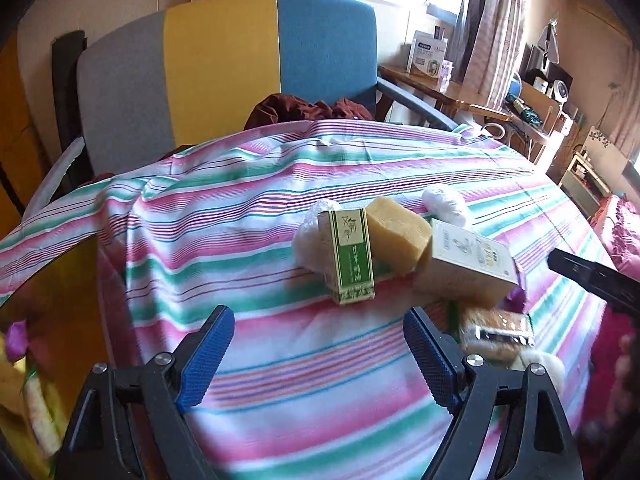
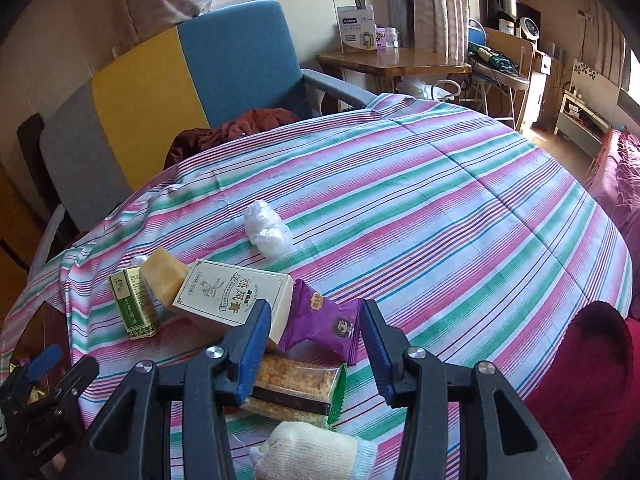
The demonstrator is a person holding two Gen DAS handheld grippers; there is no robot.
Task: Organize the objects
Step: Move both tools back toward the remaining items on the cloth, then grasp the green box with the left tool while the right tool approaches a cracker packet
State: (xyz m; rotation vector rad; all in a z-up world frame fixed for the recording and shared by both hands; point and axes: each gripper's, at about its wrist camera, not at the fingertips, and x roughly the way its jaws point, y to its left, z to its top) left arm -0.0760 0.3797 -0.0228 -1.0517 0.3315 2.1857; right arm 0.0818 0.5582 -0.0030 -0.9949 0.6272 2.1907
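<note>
Right wrist view: boxes, a sponge (image 2: 165,281) and snacks sit jumbled on the counter (image 2: 440,216). Nothing is sorted yet. Both tongs (image 2: 315,320) (image 1: 318,334) are spread, holding nothing.

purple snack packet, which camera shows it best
The right wrist view. There the purple snack packet lies in plain sight on the striped cloth, beside the cream box, with its printed face showing. In the left wrist view only a purple sliver peeks out behind the cream box.
</note>
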